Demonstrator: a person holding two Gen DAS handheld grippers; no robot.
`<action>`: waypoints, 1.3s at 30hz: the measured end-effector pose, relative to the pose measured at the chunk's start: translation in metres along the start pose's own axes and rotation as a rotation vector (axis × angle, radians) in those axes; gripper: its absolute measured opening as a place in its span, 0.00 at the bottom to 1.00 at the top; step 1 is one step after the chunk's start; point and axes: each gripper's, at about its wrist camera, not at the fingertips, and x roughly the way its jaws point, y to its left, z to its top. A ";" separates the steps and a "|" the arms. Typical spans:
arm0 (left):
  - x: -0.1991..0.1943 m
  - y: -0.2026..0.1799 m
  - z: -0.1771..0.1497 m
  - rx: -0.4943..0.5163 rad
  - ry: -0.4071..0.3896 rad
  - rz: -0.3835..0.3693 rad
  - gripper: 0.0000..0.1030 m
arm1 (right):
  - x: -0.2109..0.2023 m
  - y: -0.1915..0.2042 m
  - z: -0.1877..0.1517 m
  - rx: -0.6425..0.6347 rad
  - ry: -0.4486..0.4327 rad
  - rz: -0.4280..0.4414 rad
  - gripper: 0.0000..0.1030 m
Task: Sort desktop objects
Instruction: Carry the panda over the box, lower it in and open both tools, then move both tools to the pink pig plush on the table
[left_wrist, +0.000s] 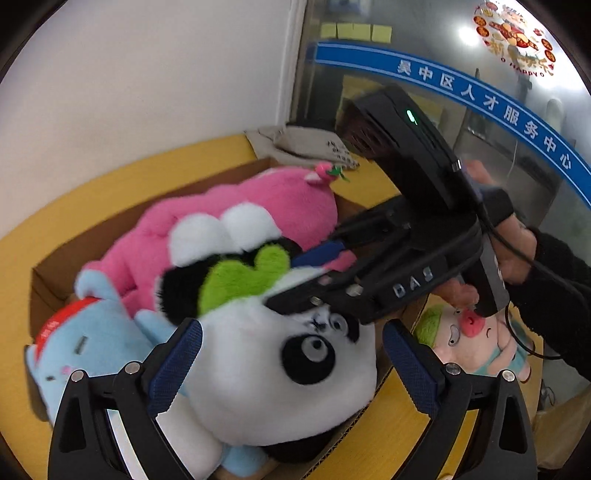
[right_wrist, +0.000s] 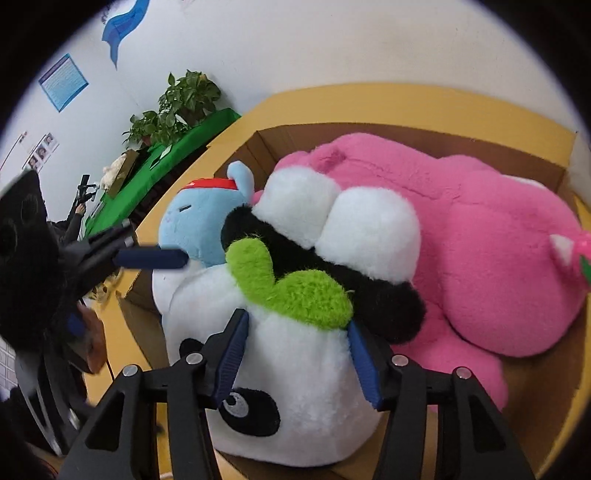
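Panda plush (left_wrist: 273, 373) lies in the cardboard box (left_wrist: 51, 273), on top of your pink plush (left_wrist: 236, 206) and blue plush (left_wrist: 85, 343), so much of both is buried. Your left gripper (left_wrist: 291, 354) stands wide, its pads either side of the panda's head without pressing. Your right gripper (right_wrist: 295, 350) straddles the white fur below the green tuft (right_wrist: 291, 291); whether its pads (right_wrist: 232, 354) actually pinch the fur, you cannot tell. Outside the box, a pig-faced doll (left_wrist: 476, 343) on the yellow table (left_wrist: 391, 417) is half hidden behind your right gripper's body.
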 end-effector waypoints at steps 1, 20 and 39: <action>0.006 0.001 -0.003 0.003 0.019 0.002 0.97 | 0.003 -0.003 0.001 0.019 0.014 0.011 0.52; -0.084 -0.005 -0.028 -0.201 -0.151 0.053 1.00 | -0.119 0.074 -0.085 0.012 -0.290 -0.273 0.76; -0.177 -0.102 -0.087 -0.291 -0.303 0.323 1.00 | -0.147 0.165 -0.166 -0.012 -0.384 -0.574 0.76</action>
